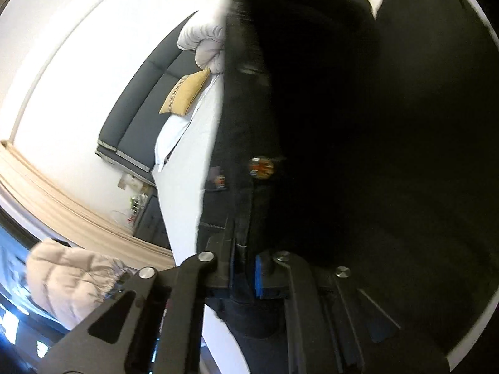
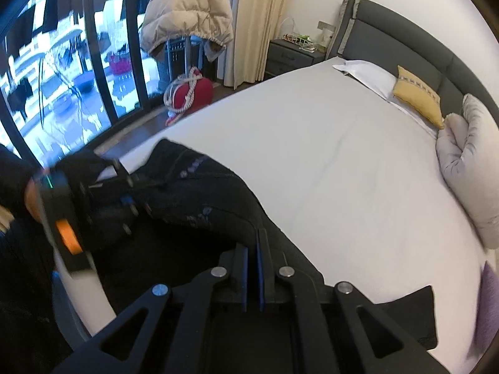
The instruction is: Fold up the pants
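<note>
The black pants (image 2: 199, 199) hang lifted over the white bed (image 2: 327, 162), held at the waistband by both grippers. My right gripper (image 2: 252, 268) is shut on the black fabric between its blue pads. My left gripper (image 1: 246, 277) is shut on the waistband edge; it also shows in the right wrist view (image 2: 124, 193) at the left, gripping the pants. In the left wrist view the pants (image 1: 343, 155) fill the right half, with a round button (image 1: 261, 165) showing. A pant leg end (image 2: 414, 308) lies on the bed at the lower right.
A yellow cushion (image 2: 418, 99), white pillow (image 2: 365, 74) and grey bolster (image 2: 467, 162) lie by the grey headboard (image 2: 405, 31). A nightstand (image 2: 290, 53), beige curtain (image 2: 255, 25), puffy jacket on a rack (image 2: 187, 9), red bag (image 2: 193, 93) and window (image 2: 62, 62) stand beyond the bed.
</note>
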Demonstrator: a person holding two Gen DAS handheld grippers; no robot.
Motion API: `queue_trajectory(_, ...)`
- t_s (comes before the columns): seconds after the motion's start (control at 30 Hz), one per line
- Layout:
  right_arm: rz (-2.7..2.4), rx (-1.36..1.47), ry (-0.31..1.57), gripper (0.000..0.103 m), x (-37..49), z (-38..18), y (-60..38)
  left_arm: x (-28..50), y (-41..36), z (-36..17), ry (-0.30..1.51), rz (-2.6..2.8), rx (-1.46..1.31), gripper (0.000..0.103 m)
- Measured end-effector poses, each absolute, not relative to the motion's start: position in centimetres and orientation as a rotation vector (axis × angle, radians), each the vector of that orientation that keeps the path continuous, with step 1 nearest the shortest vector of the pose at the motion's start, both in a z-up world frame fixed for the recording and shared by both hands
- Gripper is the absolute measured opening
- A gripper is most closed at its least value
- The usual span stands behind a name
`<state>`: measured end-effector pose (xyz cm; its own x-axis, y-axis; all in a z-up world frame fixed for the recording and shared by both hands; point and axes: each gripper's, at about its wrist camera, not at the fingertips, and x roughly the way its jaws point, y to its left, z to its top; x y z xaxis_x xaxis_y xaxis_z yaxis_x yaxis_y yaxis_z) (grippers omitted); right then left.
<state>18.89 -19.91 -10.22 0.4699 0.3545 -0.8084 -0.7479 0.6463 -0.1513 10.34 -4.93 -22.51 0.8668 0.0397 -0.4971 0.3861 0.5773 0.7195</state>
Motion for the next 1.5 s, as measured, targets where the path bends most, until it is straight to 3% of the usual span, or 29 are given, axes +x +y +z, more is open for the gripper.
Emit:
queue_trajectory(0.13,0.721,-0.627,0.842,0.006,17.7,-12.3,-19.1,10.9,-1.8,-21.5,0.580,-0.325,0.883,0.004)
queue_trajectory(0.4,0.727,-1.094,0.793,0.006,9.9,-20.1,-14.7,10.4,2.3,-22.1,0.663,-0.607,0.934,0.003)
queue_trajectory(0.6,0.717,-1.137,0.822,0.006,6.6,-22.4,-14.5,6.6,1.6,-23.4,0.659,-0.727,1.041,0.003)
queue_trajectory(1.5,0.654,-1.194,0.848,0.010,1.9,-23.5,-13.2,7.5,2.6,-25.3,0.633,-0.780,1.137,0.004)
